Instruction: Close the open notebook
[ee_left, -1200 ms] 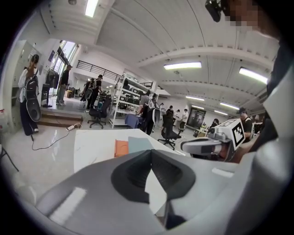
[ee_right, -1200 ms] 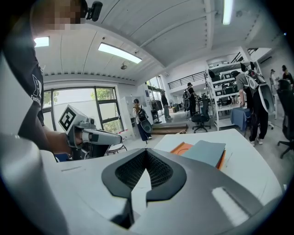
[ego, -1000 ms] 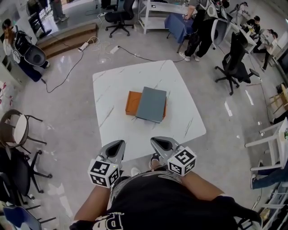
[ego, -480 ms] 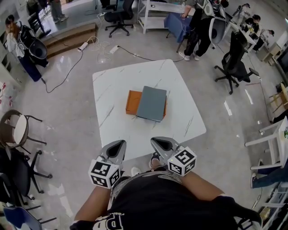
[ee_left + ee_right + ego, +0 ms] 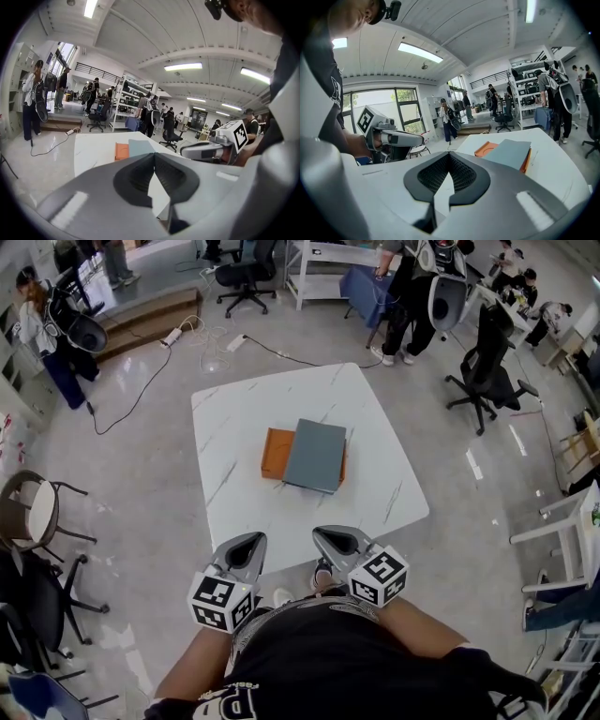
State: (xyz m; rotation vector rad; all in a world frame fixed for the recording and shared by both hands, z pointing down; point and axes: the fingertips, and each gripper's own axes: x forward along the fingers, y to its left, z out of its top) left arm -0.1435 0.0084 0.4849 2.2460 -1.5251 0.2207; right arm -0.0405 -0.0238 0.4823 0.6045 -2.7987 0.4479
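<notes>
Short of the table (image 5: 234, 427), left tool (image 5: 251, 540) and right tool (image 5: 322, 534) stay pressed together; notebook (image 5: 316, 456) unmoved.

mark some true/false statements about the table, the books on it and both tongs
1. The grey-blue flat book lies on the white marble-look table. True.
2. The left tongs grip the grey-blue flat book. False: their jaws are together on nothing, near the table's front edge and apart from the book.
3. An orange flat cover shows from under the book's left side. True.
4. The right tongs are wide open. False: their jaws are together and hold nothing.
</notes>
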